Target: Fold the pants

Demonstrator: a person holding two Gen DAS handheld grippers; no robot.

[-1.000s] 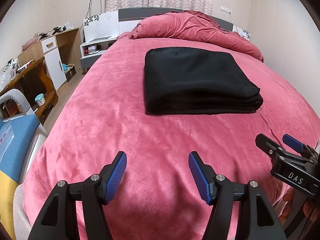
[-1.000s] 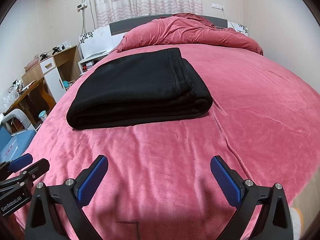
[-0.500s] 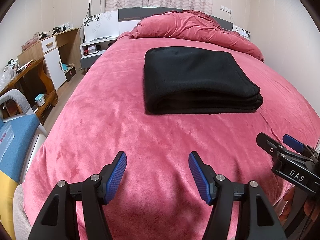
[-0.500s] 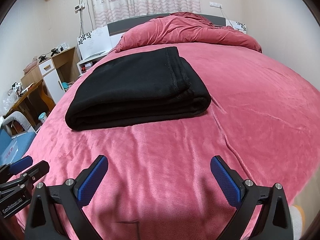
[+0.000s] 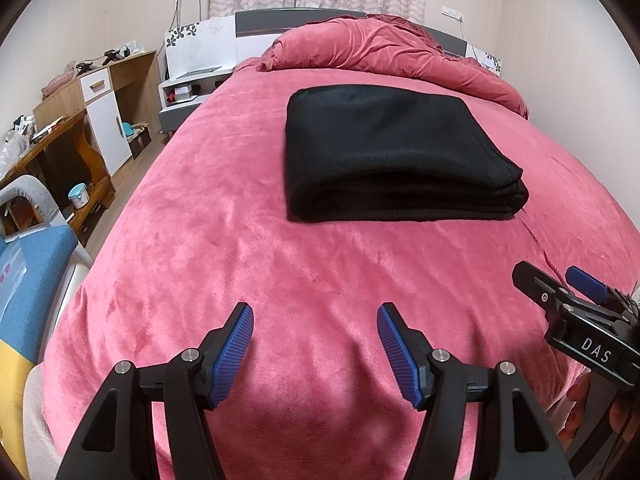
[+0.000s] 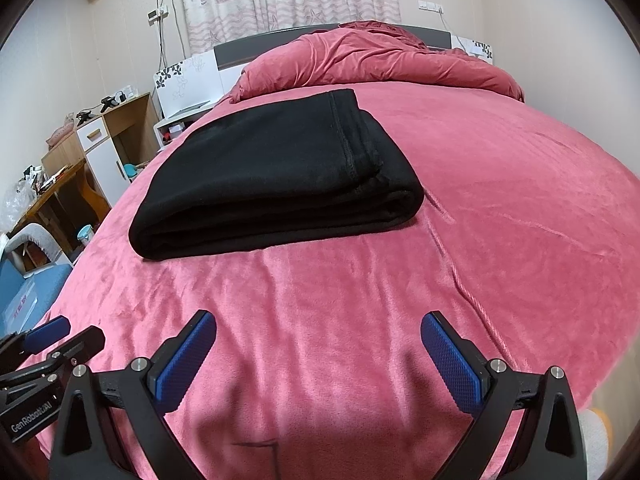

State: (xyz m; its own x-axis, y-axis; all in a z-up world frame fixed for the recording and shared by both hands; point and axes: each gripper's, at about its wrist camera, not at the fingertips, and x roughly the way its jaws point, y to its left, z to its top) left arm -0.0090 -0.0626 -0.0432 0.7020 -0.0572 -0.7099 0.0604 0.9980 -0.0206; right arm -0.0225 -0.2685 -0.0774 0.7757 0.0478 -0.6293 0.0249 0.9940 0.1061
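The black pants (image 5: 392, 152) lie folded into a thick rectangular stack in the middle of the pink bed (image 5: 224, 248). They also show in the right wrist view (image 6: 276, 176), with a seam along the top layer. My left gripper (image 5: 316, 312) is open and empty over the near end of the bed, well short of the pants. My right gripper (image 6: 318, 320) is open and empty, also short of the pants. Each gripper shows at the edge of the other's view: the right one (image 5: 576, 300) and the left one (image 6: 60, 336).
A bunched pink duvet (image 5: 384, 48) lies at the headboard beyond the pants. Wooden desk and cabinet (image 5: 100, 112) stand left of the bed, with a blue chair (image 5: 28, 264) near the bed's left corner. The wall runs along the right side.
Both grippers have stayed open and nearly still. The right wrist view has tipped slightly, so the pants sit a little lower in it.
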